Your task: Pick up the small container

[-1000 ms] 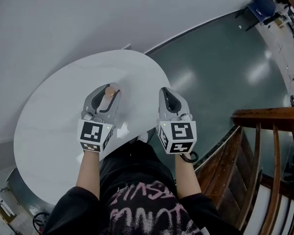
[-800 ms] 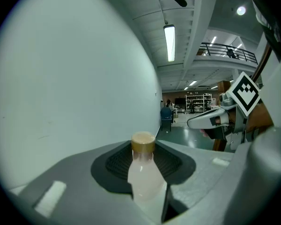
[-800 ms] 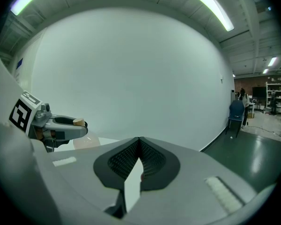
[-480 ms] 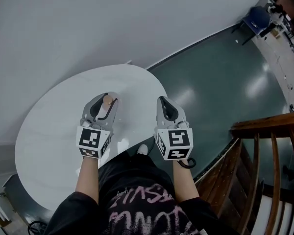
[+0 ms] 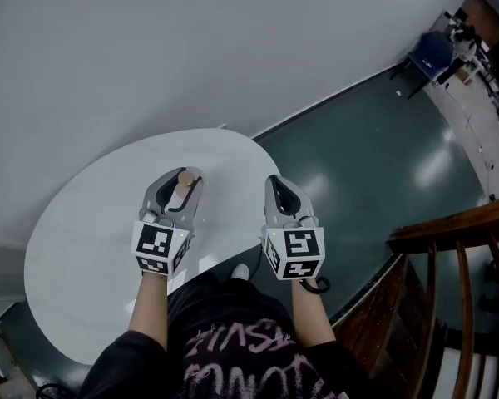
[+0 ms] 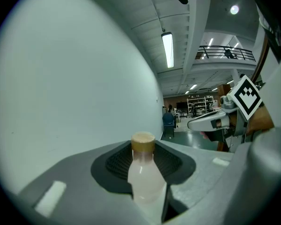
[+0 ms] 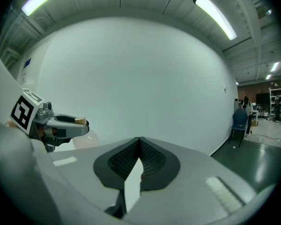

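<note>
Grasp apparently complete: small tan-capped bottle [image 6: 143, 175] pinched between left gripper [image 5: 180, 181] fingers, seemingly clear of round white surface [image 5: 83, 223], toward its right side. Right gripper [image 5: 276, 181] fingers pressed together, empty. Next, probably: steady, upright hold.

Dim, fisheye-warped (ceiling strips [image 6: 167, 49] glare), perhaps soft.

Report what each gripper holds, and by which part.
Left gripper holds the small container by its body, cap free above. Right gripper is shut on nothing.
</note>
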Tool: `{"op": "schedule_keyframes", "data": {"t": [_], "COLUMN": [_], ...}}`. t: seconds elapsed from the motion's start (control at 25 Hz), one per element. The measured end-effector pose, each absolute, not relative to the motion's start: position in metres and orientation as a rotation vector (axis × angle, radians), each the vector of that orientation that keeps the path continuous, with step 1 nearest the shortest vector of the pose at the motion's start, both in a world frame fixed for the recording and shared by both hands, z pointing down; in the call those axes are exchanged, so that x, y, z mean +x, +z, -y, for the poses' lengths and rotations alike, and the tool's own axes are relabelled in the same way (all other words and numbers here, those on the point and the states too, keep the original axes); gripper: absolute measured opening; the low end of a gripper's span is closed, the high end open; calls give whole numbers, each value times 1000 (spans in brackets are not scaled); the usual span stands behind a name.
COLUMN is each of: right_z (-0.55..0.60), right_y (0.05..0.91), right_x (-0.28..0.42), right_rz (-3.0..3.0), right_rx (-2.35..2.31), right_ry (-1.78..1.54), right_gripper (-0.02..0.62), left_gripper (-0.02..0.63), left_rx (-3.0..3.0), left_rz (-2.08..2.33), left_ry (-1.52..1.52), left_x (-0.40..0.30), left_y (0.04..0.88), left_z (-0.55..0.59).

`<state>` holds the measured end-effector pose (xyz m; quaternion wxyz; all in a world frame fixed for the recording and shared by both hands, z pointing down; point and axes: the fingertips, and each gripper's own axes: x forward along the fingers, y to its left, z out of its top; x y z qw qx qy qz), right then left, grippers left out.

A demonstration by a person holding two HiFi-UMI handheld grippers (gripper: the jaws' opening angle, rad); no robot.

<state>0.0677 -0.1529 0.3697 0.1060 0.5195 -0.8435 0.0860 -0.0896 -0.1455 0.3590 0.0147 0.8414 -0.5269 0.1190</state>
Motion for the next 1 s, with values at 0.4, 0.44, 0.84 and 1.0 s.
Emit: {"op": "schedule_keyframes", "data": {"t": [0.4, 0.44, 0.84, 1.0], "right_z": [153, 153, 153, 151], "right_y": [355, 354, 350, 349], "right_x": [59, 59, 58, 61], "right_rz": [2514, 2516, 2526, 2527], "right_rx": [1528, 1528, 1508, 1509], "right_ry": [209, 206, 188, 188], "right_gripper": [8, 8, 8, 8], "left_gripper": [141, 141, 141, 141], "left_rx": [2631, 2633, 2644, 2642], "left_rz": [1650, 1654, 1676, 1680], "left_ry": [335, 335, 325, 332], "left_x": [-95, -95, -94, -94], "left_y": [344, 343, 337, 334], "left_z": [145, 145, 144, 142]}}
